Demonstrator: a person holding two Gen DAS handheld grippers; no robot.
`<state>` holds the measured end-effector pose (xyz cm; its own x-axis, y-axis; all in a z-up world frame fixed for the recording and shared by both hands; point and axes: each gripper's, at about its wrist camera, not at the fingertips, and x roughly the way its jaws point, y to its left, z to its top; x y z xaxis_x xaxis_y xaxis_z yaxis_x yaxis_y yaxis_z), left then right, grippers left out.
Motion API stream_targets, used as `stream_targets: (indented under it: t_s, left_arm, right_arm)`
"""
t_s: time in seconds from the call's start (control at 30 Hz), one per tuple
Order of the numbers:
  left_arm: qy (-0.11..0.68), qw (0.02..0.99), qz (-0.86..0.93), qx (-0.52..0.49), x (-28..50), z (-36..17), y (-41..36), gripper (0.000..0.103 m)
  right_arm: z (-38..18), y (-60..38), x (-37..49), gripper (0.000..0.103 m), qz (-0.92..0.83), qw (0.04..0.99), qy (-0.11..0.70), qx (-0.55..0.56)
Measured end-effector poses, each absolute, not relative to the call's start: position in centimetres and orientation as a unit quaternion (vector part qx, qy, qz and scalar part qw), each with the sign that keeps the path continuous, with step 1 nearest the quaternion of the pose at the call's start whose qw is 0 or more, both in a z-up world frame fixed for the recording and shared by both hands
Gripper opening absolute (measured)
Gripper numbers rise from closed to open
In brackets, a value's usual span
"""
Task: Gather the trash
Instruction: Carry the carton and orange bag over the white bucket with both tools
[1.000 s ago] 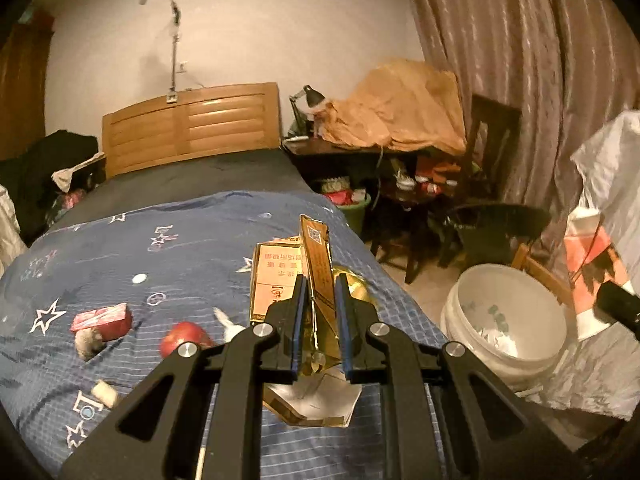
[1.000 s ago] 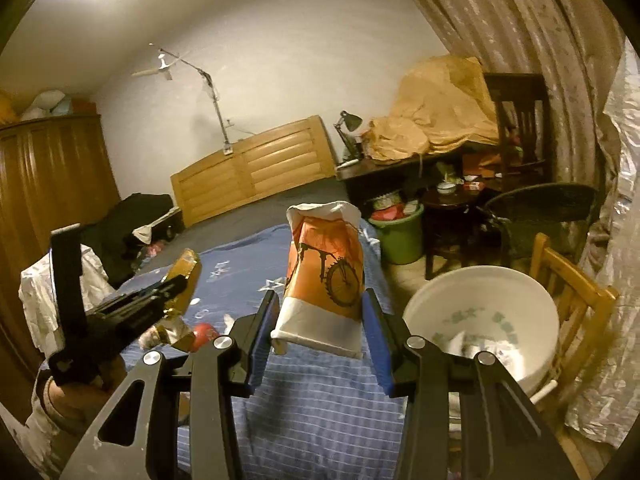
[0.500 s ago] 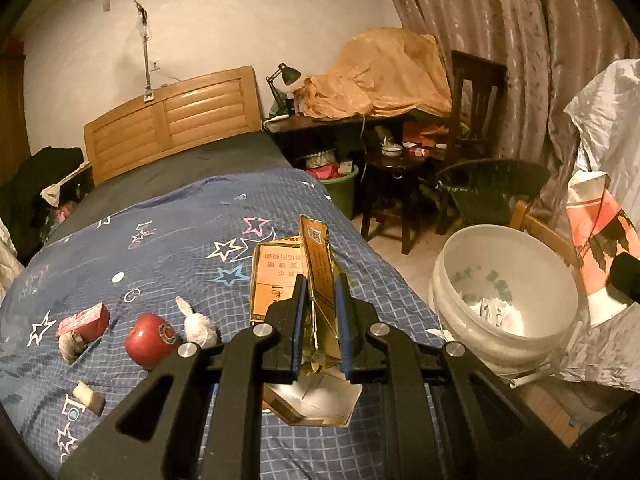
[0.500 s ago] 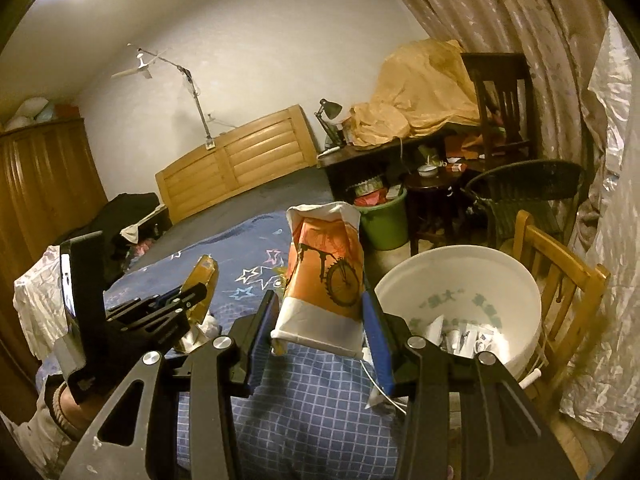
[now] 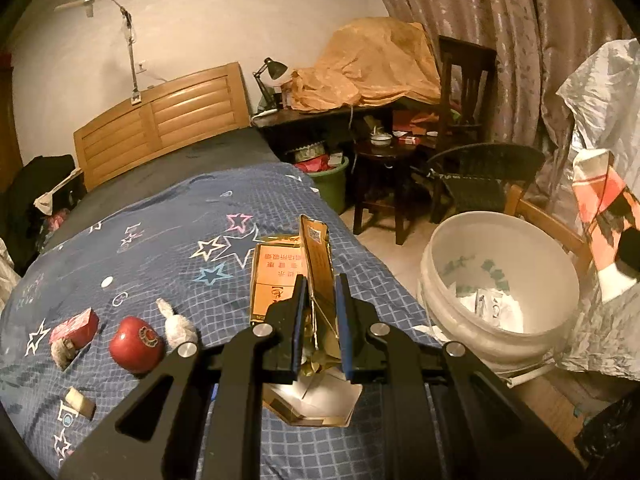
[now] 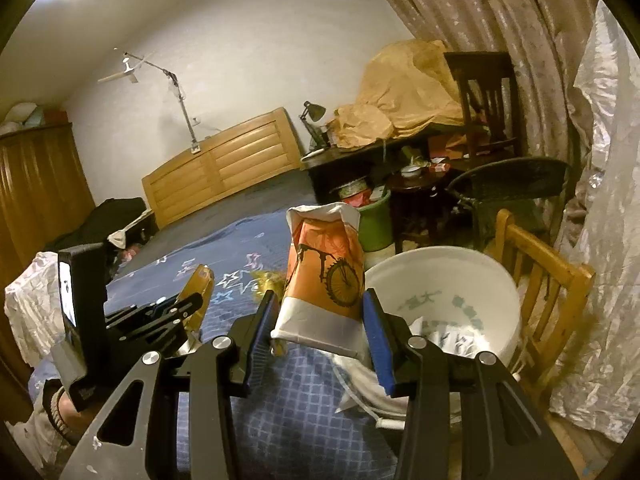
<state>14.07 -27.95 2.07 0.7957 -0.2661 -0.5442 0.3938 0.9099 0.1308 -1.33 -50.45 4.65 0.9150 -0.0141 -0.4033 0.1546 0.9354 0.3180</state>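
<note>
Trash in both claws, above the bed's edge. Left claw (image 5: 320, 304) is pinching a flattened gold carton (image 5: 316, 256) edge-on, its pads pressed tight against the card, over the blue star-print bedspread (image 5: 168, 248). Right claw (image 6: 320, 320) is gripping an orange bicycle-print paper bag (image 6: 324, 276) upright between its blue pads. White bucket (image 6: 452, 292) is sitting just beside the bed, paper scraps inside. Red apple (image 5: 136, 344), small red box (image 5: 74, 326) and crumpled tissue (image 5: 178, 322) are lying on the bedspread.
</note>
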Motion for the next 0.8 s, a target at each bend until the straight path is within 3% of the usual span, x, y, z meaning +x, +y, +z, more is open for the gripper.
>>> stream_targets:
  t_s: [0.4, 0.8]
  left_arm:
    - [0.265, 0.925, -0.235, 0.138, 15.6, 2.6, -34.3, 0.013]
    - [0.264, 0.896, -0.32, 0.16, 17.3, 1.8, -41.5, 0.014]
  right_arm:
    - [6.5, -55.8, -0.8, 0.045, -0.116, 0.963, 0.201, 0.136]
    - [3.6, -60.8, 2.0, 0.045, -0.136, 0.945, 0.257, 0.147]
